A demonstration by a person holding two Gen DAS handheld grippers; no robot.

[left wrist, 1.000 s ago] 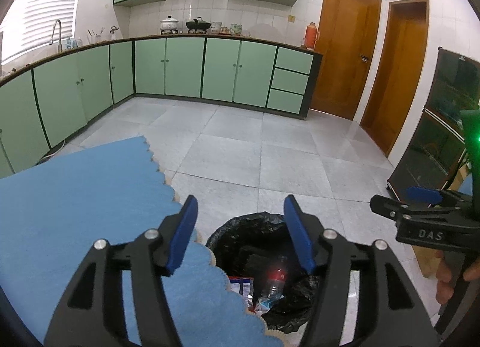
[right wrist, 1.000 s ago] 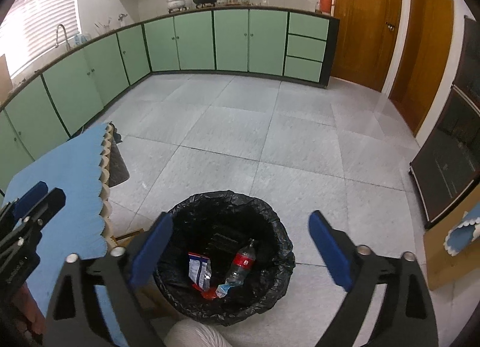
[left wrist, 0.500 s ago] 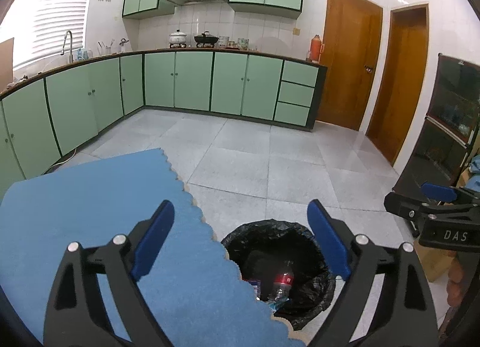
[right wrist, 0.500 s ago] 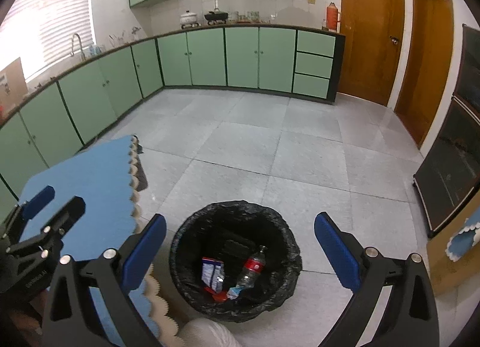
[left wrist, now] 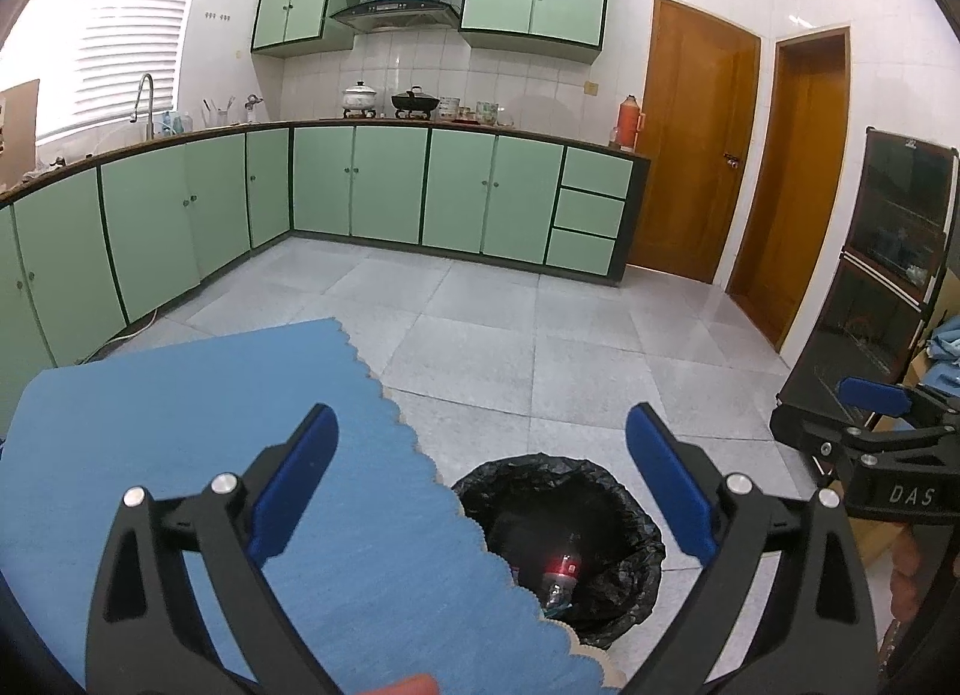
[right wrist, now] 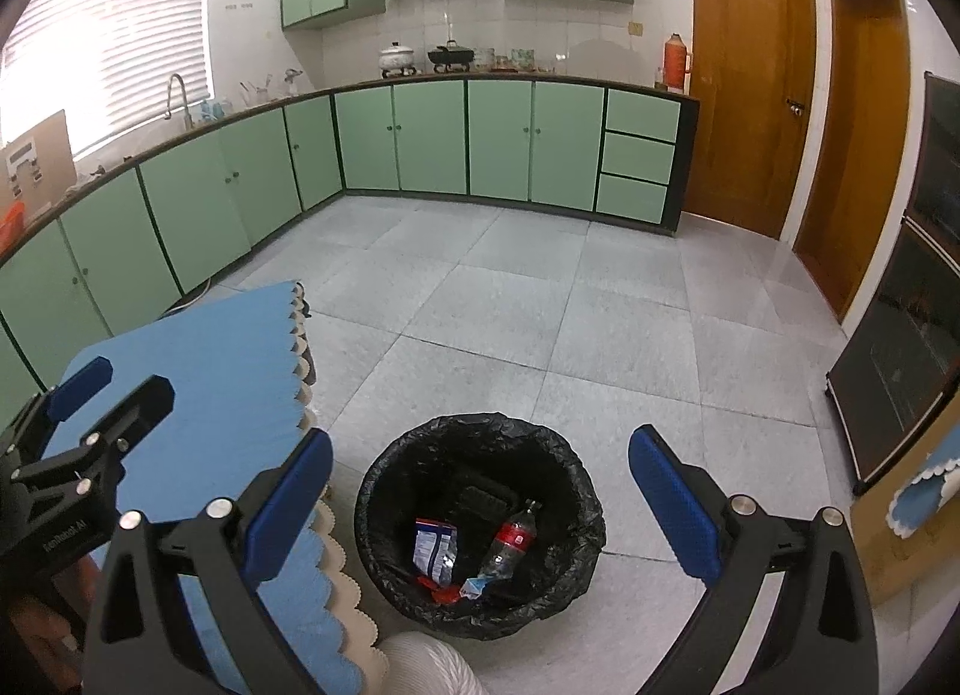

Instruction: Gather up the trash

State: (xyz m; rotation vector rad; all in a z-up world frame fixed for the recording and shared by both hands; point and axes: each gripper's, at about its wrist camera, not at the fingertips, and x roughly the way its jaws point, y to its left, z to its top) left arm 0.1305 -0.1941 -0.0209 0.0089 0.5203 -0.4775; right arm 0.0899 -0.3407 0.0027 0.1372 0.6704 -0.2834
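Now, from my left wrist view, my left gripper (left wrist: 480, 485) stands wide apart with nothing between its blue pads (left wrist: 294, 485). Its left finger hangs over the blue scalloped cloth (left wrist: 210, 413), while the black-lined trash bin (left wrist: 624, 521) sits on the floor below the gap and toward the right finger. A plastic bottle (left wrist: 561, 572) with a red label lies inside the bin, low between my fingers; the cloth's edge hides the bin's near-left part. My right gripper (left wrist: 864, 431) shows at the far right, beyond the bin.

From my right wrist view, my right gripper (right wrist: 480, 491) is likewise spread wide and holds nothing. The trash bin (right wrist: 384, 491) lies almost centred between and below the fingers, just beside the cloth's (right wrist: 210, 371) scalloped border under the left finger. Inside it I see the bottle (right wrist: 510, 539) tilted, a blue-and-white snack wrapper (right wrist: 433, 548) to its left, and red scraps beneath them. My left gripper (right wrist: 78, 413) is out at the left, over the cloth.
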